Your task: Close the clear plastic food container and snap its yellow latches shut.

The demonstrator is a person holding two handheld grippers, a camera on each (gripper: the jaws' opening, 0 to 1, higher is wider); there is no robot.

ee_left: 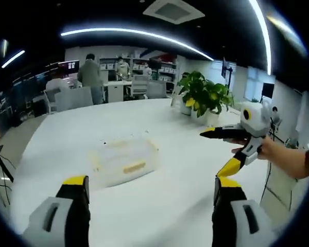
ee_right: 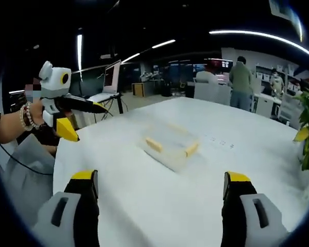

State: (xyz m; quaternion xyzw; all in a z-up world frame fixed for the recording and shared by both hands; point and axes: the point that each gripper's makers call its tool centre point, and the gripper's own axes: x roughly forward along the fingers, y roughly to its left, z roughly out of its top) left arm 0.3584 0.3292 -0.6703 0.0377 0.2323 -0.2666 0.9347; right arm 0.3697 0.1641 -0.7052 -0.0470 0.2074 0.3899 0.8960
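A: Where was the clear plastic food container [ee_left: 122,160]?

B: On the white desk [ee_left: 170,206], near the middle. Lid looked down on it, though blur made the seating hard to judge. It sat ahead of both hand-held grippers, apart from them, touching neither.

A: Latches?

B: Yellow latches [ee_left: 134,166] showed on the sides. One on the near long side in the left gripper view; two at adjacent sides in the right gripper view [ee_right: 154,144]. Couldn't tell whether they were snapped, too blurred.

A: Left hand-held gripper [ee_left: 150,188] state?

B: Jaws spread wide, nothing between them. Yellow tips, black fingers [ee_left: 76,198], gray bodies. It also showed at the left of the right gripper view [ee_right: 85,121], held in a hand [ee_right: 38,121] with a beaded bracelet, jaws parted, above the desk edge.

A: Right one?

B: Right hand-held gripper [ee_right: 161,185] was the same: jaws wide apart, empty, low over the desk. In the left gripper view it came in from the right [ee_left: 221,150], held in a hand [ee_left: 270,149], jaws parted, to the right of the container and well apart from it.

A: Anything else around?

B: Potted plant [ee_left: 203,95] at the desk's far edge. People [ee_left: 91,77] standing at workstations behind. Ceiling light strips overhead.
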